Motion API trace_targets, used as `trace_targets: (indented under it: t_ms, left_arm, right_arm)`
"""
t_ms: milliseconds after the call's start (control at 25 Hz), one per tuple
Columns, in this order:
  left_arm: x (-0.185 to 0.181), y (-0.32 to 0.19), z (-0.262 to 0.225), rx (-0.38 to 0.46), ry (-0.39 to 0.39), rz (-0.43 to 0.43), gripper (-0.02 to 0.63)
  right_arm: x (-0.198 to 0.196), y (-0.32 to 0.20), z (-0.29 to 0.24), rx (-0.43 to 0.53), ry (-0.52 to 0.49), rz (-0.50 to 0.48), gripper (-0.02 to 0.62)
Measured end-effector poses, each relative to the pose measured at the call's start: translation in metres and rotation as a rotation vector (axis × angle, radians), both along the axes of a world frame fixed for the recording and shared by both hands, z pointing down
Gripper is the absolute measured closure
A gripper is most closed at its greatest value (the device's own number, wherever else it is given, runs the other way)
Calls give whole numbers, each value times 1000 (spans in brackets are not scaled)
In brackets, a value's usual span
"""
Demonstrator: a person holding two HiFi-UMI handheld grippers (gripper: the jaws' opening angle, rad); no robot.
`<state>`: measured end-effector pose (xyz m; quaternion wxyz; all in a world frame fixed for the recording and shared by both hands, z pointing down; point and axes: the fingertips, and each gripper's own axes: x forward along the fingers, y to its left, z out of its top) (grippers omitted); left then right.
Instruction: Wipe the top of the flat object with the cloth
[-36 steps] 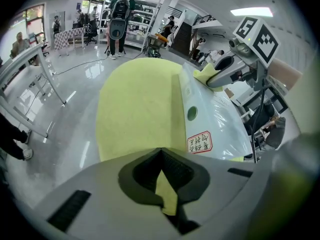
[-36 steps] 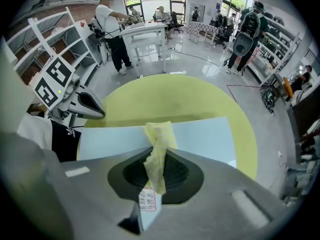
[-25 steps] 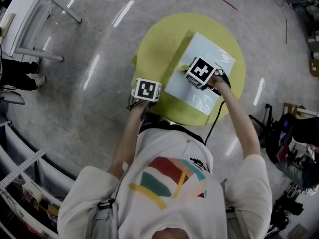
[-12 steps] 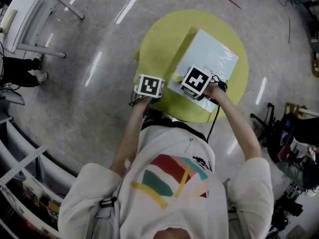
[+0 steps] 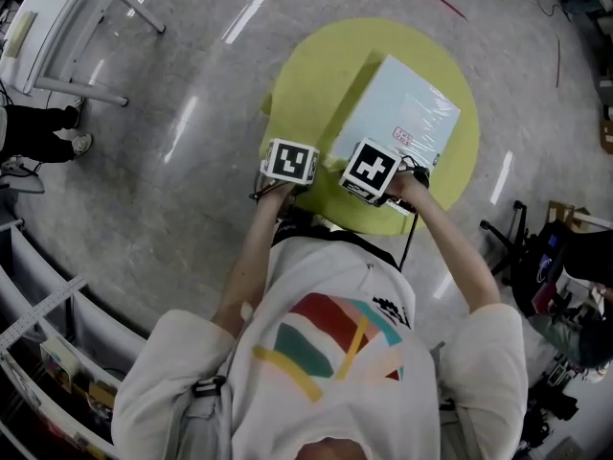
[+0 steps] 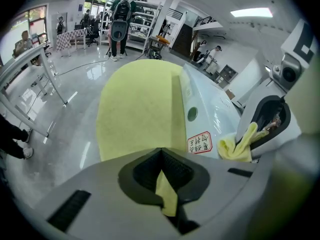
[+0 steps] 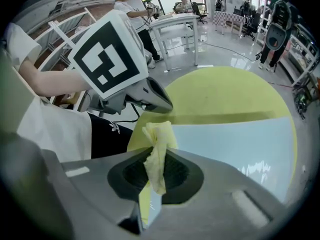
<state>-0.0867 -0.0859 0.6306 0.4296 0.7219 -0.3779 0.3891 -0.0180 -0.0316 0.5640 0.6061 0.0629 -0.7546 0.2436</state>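
Plainly, the flat object (image 5: 407, 103), a pale blue panel, lay on the round yellow-green tabletop (image 5: 316, 65). It was turned at an angle, so that one corner pointed toward the person. A small label (image 5: 403, 137) with a red border sat on the panel close to its nearer edge.

The cloth (image 7: 157, 144) was yellow and bunched. It was pinched between the jaws of the right gripper (image 7: 155, 176), and its crumpled end stuck out past them. Seen from the left gripper view, this end was down at the near edge of the panel, just beside the label. The right gripper pointed steeply down over that corner of the panel.

The left gripper (image 5: 289, 163) was just beside the right one, over the bare tabletop next to the panel's edge. Its jaws were pressed together. Only a thin yellow strip showed in the slit between them, in the same colour as the tabletop below.

The person (image 5: 326, 353) stood at the near side of the tabletop in a white T-shirt with a coloured print, both arms stretched forward. Around the tabletop was a glossy grey floor (image 5: 172, 190), and a white desk (image 5: 48, 17) stood well apart at one side. Some people stood far back in the room.
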Motion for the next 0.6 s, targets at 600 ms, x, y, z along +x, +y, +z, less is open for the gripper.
trace_targets:
  t_ms: [600]
  left_arm:
    - [0,-4,-4,22,-8,8,592]
  right_arm:
    - [-6,12,-2,-28,-34,15,566]
